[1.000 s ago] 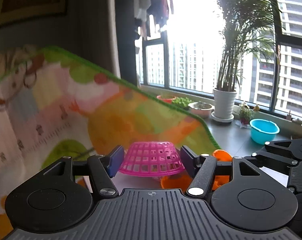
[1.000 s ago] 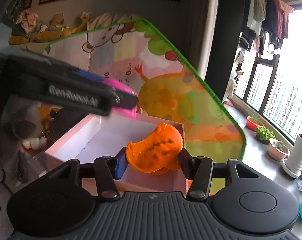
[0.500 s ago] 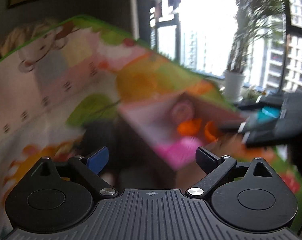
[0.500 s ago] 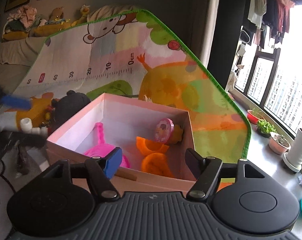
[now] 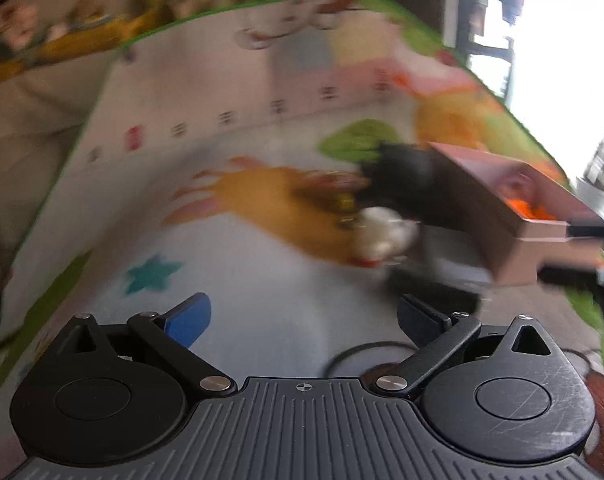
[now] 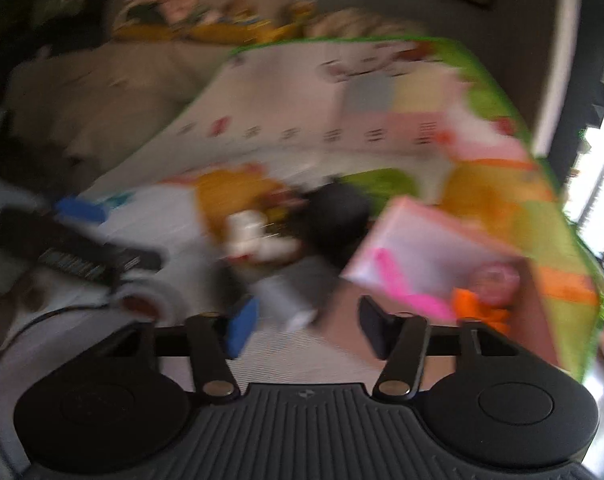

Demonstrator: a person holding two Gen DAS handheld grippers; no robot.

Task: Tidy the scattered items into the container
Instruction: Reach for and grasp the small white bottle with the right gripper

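Pink cardboard forms the walls of the box (image 6: 386, 236), the one container in view, which sits on the colourful play mat (image 6: 286, 92). Inside it the right wrist view shows a pink toy with a long handle (image 6: 402, 284) along the near side, an orange toy (image 6: 478, 308) beside that toward the box's right corner, and a round pink piece (image 6: 498, 280) just behind the orange one; blur hides finer detail. From the left wrist view only a sliver of orange (image 5: 532, 208) shows over the box rim (image 5: 542, 224).

Just left of the box lies a black rounded toy (image 6: 338, 216), with a white toy (image 6: 254, 236) beside it farther from the box, both on the mat and outside the container.

Both grippers hold nothing. The left gripper (image 5: 302, 316) has its fingers spread wide over the mat, left of the box. The right gripper (image 6: 306, 328) likewise stands with fingers apart, in front of the box's near-left corner.
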